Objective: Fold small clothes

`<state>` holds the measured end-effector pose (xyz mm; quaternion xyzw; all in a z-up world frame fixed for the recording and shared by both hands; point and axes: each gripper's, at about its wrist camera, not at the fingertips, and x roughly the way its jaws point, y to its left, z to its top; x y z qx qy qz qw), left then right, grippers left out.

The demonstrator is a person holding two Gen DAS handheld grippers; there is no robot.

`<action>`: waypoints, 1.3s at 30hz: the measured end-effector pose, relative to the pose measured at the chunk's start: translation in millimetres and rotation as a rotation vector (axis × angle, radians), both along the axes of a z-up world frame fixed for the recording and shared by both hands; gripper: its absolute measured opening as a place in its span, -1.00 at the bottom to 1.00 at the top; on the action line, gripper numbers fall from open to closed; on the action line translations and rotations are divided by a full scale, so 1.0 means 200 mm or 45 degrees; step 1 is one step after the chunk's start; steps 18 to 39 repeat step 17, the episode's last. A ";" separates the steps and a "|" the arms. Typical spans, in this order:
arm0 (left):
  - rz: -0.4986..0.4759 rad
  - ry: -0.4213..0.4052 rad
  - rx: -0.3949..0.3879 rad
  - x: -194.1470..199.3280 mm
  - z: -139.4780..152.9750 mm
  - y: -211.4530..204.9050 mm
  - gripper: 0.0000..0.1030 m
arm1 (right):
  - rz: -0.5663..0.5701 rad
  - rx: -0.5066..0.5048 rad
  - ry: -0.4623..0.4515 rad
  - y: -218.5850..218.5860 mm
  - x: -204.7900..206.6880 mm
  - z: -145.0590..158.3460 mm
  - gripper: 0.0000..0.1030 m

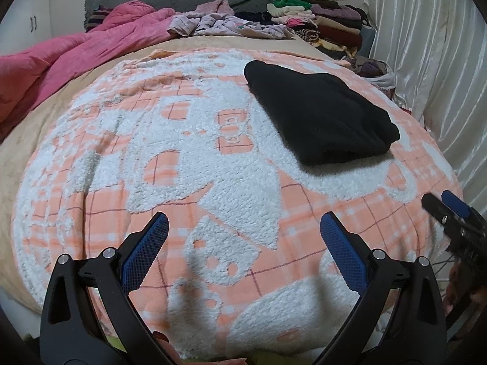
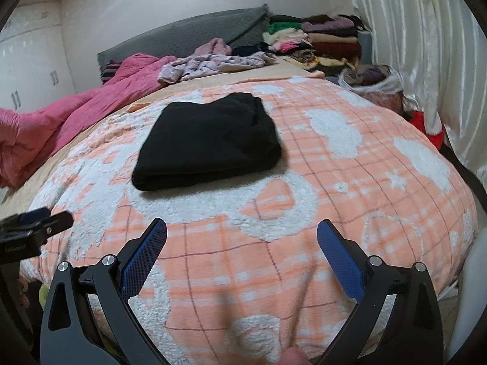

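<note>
On the bed, a black garment [image 2: 207, 143] lies folded into a thick, roughly rectangular bundle on an orange-and-white plaid fleece blanket [image 2: 334, 182]. Its near edge is a rounded fold of several stacked layers, its top is flat and smooth, and its far end looks slightly rumpled; no print or detail shows on the dark fabric. Both tools hang above the near part of the blanket, apart from the bundle. The left tool [image 1: 243, 237] has its blue-padded fingers [image 1: 146, 252] spread wide with nothing between them, and the right tool [image 2: 242, 240] is likewise splayed and empty. Seen from the left wrist, the garment sits ahead and to the right; from the right wrist it sits ahead and to the left, so it lies between the two. Farther back, a pink quilt [image 1: 76, 57] is bunched at the left, lilac clothes [image 1: 225, 24] lie crumpled, and a stack of folded clothes [image 1: 322, 21] stands by the curtain [image 1: 426, 60].
</note>
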<state>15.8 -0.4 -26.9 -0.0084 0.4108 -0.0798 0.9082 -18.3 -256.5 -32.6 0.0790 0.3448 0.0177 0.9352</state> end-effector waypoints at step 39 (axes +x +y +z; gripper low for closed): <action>0.851 0.119 0.181 0.30 -0.09 1.69 0.81 | -1.318 -0.010 0.292 -1.83 -0.49 -0.22 0.91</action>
